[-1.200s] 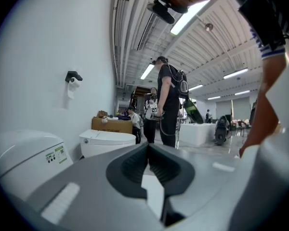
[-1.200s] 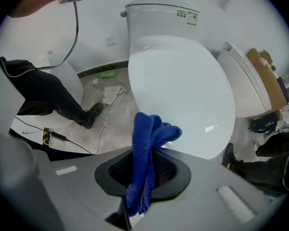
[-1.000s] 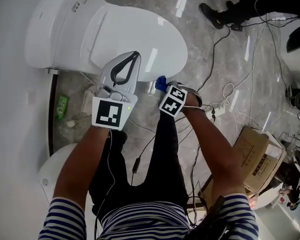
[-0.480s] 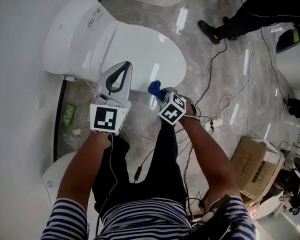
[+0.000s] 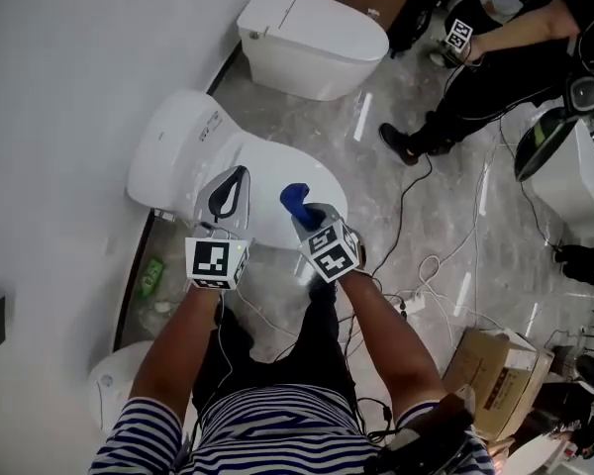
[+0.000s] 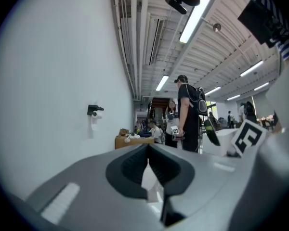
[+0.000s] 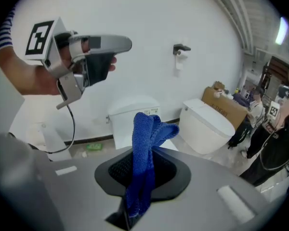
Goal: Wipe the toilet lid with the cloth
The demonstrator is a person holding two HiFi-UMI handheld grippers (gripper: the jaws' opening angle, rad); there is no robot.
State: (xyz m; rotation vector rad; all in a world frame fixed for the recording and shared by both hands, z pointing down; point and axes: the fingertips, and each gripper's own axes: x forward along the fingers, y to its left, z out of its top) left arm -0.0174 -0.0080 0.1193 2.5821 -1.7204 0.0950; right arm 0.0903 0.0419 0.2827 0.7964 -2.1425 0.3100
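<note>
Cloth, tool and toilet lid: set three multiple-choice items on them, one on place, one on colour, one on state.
1. Where is the cloth?
A. on the floor
B. clamped in the right tool
C. draped over the tank

2. What colour is the cloth?
A. blue
B. yellow
C. white

3. How is the near toilet lid?
A. raised
B. taken off
C. down

B: the right gripper view shows the cloth pinched between the right tool's jaws.
A: both that view and the head view show it blue.
C: the head view shows the toilet lid lying flat, shut.
</note>
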